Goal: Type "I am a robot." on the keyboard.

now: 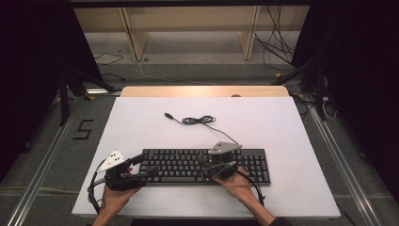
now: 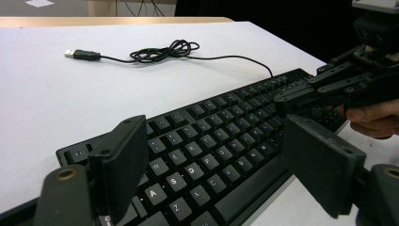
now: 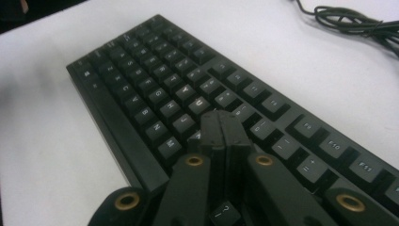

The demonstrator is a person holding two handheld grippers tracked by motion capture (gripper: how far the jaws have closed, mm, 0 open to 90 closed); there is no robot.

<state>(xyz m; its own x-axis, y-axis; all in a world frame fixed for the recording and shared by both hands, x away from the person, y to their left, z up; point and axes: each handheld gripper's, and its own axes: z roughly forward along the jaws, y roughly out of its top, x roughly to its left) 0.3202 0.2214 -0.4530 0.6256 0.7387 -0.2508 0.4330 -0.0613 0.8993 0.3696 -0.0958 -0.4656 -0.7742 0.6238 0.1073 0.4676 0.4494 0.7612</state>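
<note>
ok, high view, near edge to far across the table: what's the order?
person's hands on the grippers, left gripper with jaws open and right gripper shut over the keys → keyboard → coiled cable → USB plug → bare wooden strip at the far edge.

- Left gripper: black body, flat rectangular jaw pads on jointed links, brass-coloured pivot rivets at the link ends.
- Pale grey three-cornered plate on top, dotted with small dark marks.
- Black cable looping off its rear.
- Right gripper: same black links, brass-ringed pivots, narrow pads ribbed with small screws.
- Darker grey three-cornered plate above, thin black cable trailing back.
- Dark sleeve edge at the right forearm.
</note>
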